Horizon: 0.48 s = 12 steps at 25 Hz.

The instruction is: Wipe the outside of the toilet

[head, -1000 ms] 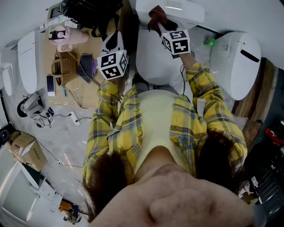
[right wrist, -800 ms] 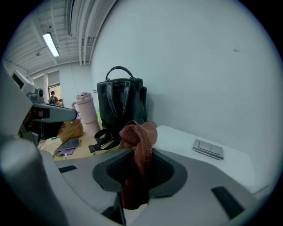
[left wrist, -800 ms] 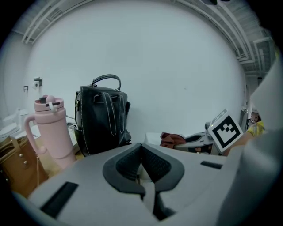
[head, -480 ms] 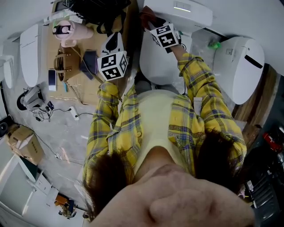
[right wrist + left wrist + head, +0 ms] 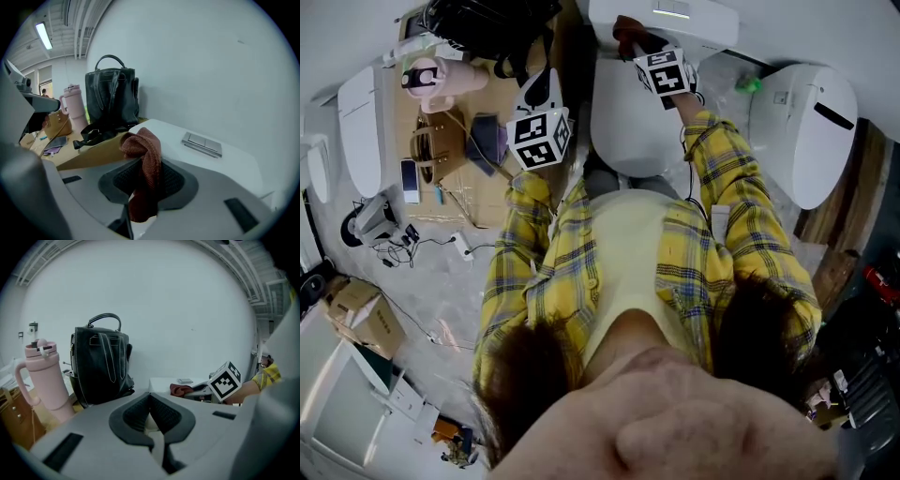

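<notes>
Even indoor light, fisheye-warped edges

No legible text or labels.

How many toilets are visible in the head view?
3. The middle toilet is under the right tongs and cloth; the right toilet stands beside it; the left toilet is at the picture's left. A white shape at the left edge may be a fourth.

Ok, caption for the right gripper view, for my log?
Right gripper clamping a reddish-brown cloth over the white toilet tank lid, near its flush buttons.
</notes>
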Tool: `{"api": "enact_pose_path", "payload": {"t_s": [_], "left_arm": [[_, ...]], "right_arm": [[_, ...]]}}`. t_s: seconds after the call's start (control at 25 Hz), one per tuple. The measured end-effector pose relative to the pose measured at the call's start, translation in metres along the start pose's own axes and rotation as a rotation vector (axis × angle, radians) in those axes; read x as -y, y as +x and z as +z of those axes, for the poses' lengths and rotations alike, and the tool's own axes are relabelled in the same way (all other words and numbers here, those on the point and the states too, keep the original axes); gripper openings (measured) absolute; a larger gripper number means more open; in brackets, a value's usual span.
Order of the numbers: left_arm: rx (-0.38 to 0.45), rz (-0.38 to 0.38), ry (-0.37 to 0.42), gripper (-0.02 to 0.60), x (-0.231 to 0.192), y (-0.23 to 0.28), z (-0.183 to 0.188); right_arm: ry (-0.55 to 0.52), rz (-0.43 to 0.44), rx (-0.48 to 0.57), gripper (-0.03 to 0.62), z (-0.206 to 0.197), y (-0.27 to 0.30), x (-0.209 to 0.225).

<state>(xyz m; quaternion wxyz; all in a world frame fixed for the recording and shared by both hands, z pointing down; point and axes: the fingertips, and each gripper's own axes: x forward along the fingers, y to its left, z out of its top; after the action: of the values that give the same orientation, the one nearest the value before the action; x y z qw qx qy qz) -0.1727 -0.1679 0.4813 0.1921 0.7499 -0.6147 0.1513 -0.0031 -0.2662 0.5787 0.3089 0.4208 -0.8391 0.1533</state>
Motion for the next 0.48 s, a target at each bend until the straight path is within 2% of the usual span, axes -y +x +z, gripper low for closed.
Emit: {"api": "enact_pose_path", "payload": {"t_s": [0.48], "left_arm": [[-0.019,-0.103,0.048,0.008,0.049,0.026,0.004]], "right_arm": [[0.106,-0.125,-0.014,0.115,-0.042,-0.044,0.069]]}}
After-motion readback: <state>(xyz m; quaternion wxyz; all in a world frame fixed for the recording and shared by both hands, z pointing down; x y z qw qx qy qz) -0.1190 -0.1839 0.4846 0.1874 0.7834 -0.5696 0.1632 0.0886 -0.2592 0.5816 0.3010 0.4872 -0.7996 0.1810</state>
